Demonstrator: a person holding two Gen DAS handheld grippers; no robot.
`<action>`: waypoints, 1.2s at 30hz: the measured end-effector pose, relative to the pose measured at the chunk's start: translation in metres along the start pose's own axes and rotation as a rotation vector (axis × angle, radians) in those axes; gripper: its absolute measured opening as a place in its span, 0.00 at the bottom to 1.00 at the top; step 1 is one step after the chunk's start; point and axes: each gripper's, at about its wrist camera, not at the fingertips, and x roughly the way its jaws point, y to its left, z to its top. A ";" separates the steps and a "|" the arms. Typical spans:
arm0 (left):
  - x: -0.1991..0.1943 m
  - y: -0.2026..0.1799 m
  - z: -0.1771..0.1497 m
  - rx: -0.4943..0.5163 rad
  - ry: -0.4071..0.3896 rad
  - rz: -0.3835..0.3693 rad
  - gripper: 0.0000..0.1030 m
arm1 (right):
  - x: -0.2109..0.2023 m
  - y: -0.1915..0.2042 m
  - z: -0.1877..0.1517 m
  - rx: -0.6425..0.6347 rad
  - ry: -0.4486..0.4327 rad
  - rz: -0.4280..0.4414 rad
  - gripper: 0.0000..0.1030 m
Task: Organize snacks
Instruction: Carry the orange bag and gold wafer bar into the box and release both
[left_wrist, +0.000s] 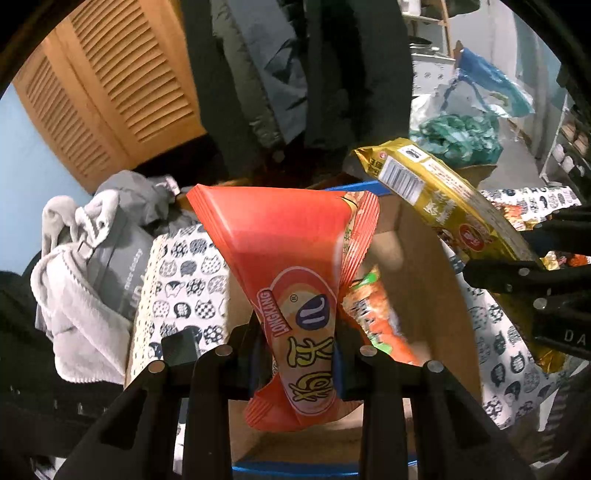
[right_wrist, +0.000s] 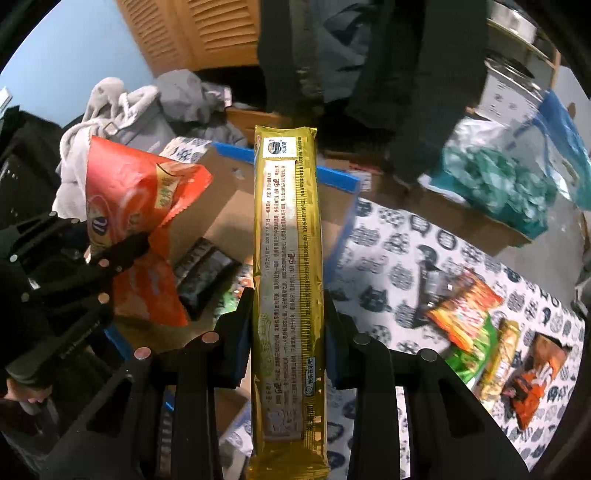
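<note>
- The open brown cardboard box with blue-taped edges (right_wrist: 229, 206) sits on a white cloth printed with dark cat heads (right_wrist: 399, 236); both grippers hang above it, each carrying a snack, so the step in hand looks like dropping two packets into the box at once.
- The long gold foil packet (right_wrist: 288, 280) stands upright in the right gripper (right_wrist: 288, 332), whose jaws are nearly closed and press on its two long sides at about mid-length. Its back carries dense small print too fine to read, and a barcode shows in the left wrist view.
- The red-orange crinkled snack bag (left_wrist: 295, 280) is pinched at its lower half by the left gripper (left_wrist: 301, 354), closed tight on it. The word "LONGKANG" reads up its side, beside large yellow characters.
- Inside the box lie a dark packet (right_wrist: 207, 269) and an orange-and-green one (left_wrist: 373, 314).
- More small packets (right_wrist: 476, 325) wait on the cloth to the right.
- The next move likely calls for lowering each packet into free space in the box, then opening the jaws; the tall gold packet may need tilting to lie flat.
</note>
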 end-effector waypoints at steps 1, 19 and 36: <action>0.002 0.003 -0.002 -0.005 0.007 0.004 0.29 | 0.004 0.005 0.003 -0.007 0.006 0.002 0.30; 0.015 0.021 -0.014 -0.045 0.053 0.024 0.50 | 0.031 0.035 0.014 -0.035 0.048 0.006 0.47; 0.001 -0.019 -0.003 0.026 0.006 -0.012 0.70 | -0.002 -0.001 -0.008 -0.006 0.009 -0.067 0.63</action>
